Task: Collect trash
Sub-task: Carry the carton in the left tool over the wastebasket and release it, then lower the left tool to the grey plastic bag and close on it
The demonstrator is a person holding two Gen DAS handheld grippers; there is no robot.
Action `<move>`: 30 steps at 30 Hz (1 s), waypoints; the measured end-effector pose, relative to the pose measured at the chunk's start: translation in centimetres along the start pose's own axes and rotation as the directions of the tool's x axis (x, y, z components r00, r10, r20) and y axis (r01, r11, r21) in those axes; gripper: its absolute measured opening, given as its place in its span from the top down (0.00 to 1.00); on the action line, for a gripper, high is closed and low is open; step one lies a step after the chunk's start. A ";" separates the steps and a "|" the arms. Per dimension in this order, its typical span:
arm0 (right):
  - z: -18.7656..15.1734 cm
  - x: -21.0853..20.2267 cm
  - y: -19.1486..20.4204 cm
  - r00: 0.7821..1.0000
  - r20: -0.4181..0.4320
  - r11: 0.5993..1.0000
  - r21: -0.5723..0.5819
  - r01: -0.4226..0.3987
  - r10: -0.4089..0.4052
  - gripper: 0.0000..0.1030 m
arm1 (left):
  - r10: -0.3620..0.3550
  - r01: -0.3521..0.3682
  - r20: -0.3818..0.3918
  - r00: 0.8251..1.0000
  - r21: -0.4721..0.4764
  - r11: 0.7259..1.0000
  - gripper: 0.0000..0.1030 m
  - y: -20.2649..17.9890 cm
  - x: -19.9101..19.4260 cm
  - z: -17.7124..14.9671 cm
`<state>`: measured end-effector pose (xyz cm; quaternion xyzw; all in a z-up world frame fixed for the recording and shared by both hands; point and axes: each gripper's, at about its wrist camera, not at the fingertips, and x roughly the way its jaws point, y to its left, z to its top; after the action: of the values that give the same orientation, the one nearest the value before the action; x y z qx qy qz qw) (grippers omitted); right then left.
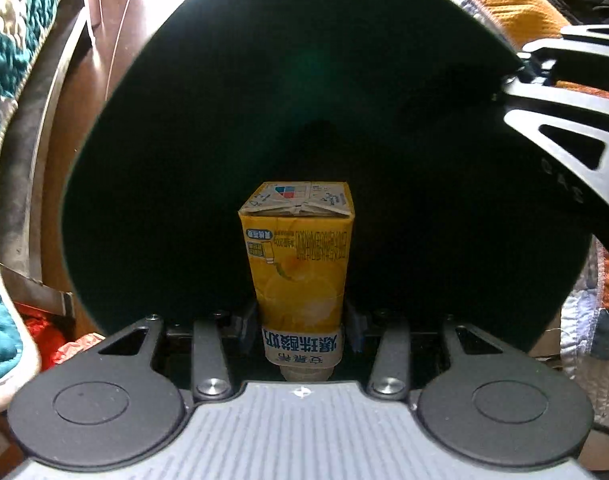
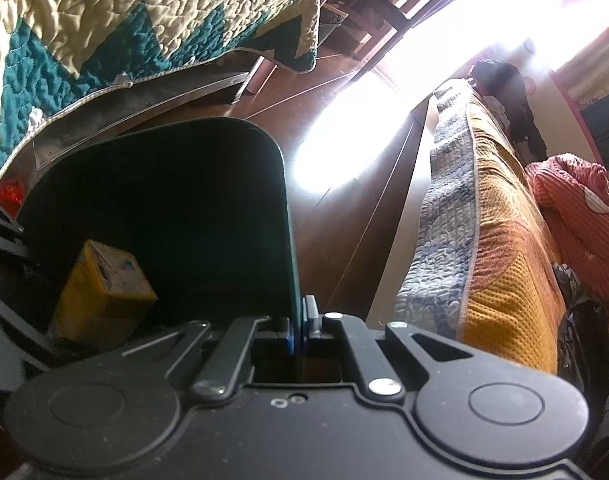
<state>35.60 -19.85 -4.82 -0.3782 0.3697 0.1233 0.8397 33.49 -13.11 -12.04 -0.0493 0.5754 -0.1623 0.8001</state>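
Carton (image 1: 300, 256) sits clamped between left fingers (image 1: 246, 322), over dark bin (image 1: 264, 100).

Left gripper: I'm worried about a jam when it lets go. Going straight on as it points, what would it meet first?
With the carton leading, the left gripper would likely meet the bin's dark interior; depth is unclear.

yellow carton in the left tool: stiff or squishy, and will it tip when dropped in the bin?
The yellow carton looks like thin paperboard; its sides pinch in where the left tool clamps it, so probably soft and near empty. Likely light. Being tall and narrow, it would probably topple inside the dark bin.
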 end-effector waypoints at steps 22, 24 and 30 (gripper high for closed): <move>0.1 0.2 -0.4 1.000 -0.003 1.000 0.018 0.001 -0.001 0.96 | 0.014 -0.029 0.105 0.994 0.143 0.989 0.36 0.5 -7.8 -3.4; 0.1 0.2 -0.4 1.000 -0.004 1.000 0.021 0.002 -0.002 0.96 | 0.027 -0.045 0.107 0.994 0.167 0.985 0.35 0.6 -8.5 -3.7; 0.0 0.3 -0.6 1.000 -0.008 0.999 0.032 0.002 -0.002 0.96 | 0.103 -0.123 0.108 0.989 0.202 0.972 0.21 2.6 -9.6 -5.8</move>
<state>36.14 -20.28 -4.73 -0.3656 0.3746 0.1151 0.8442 25.82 -6.95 -5.96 0.0596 0.5176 -0.1732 0.8358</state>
